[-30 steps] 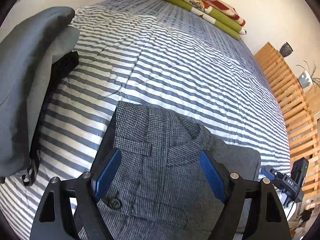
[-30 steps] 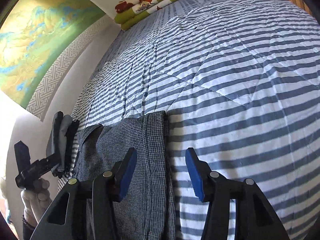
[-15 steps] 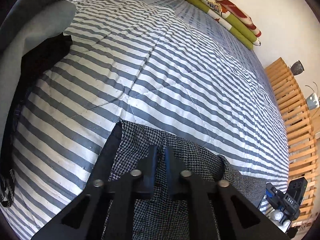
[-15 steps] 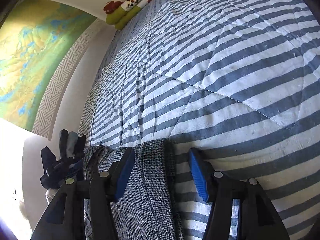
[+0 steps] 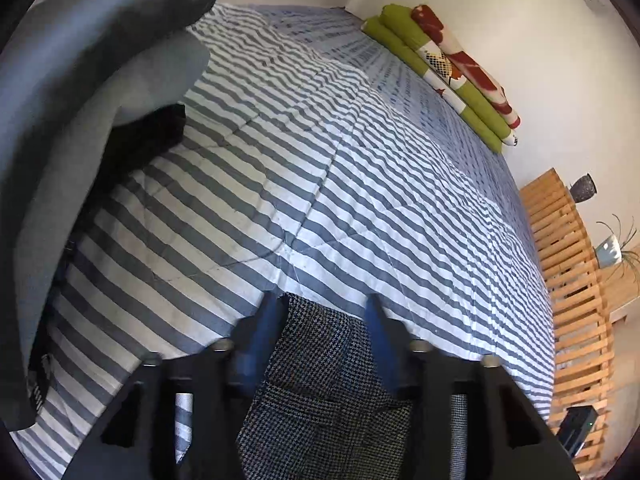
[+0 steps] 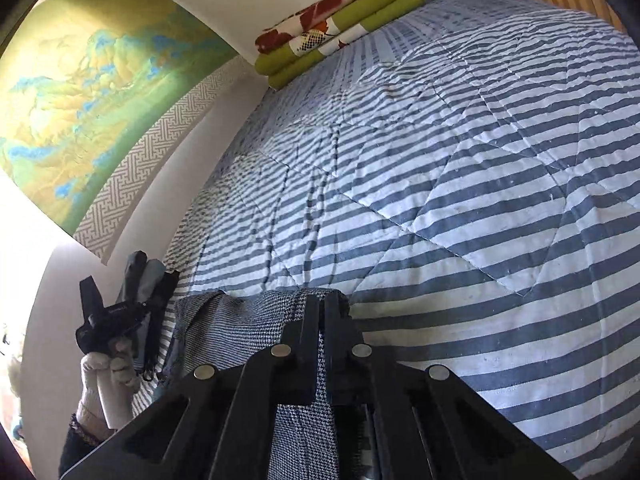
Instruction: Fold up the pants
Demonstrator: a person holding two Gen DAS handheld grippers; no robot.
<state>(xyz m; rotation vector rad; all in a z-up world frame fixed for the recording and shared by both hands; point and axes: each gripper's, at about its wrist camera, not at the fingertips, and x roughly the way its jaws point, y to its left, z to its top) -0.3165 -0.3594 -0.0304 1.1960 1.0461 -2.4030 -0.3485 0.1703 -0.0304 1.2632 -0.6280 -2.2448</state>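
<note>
We see the soft, limp pants (image 5: 320, 380) low in frame: right gripper (image 6: 322, 312) pinches their edge, left gripper (image 5: 326, 320) has just reopened, straddling the cloth, ungripped.

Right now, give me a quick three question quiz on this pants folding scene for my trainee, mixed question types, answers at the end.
1. True or false: the right gripper is shut on the houndstooth pants.
2. The left gripper has its jaws: A) pressed on the pants, B) apart, with the pants between them, C) round the green blanket.
3. Fill in: the pants lie on a ______ quilt.

Key: 1 true; 2 B (the jaws have just been opening); 3 striped.
</note>
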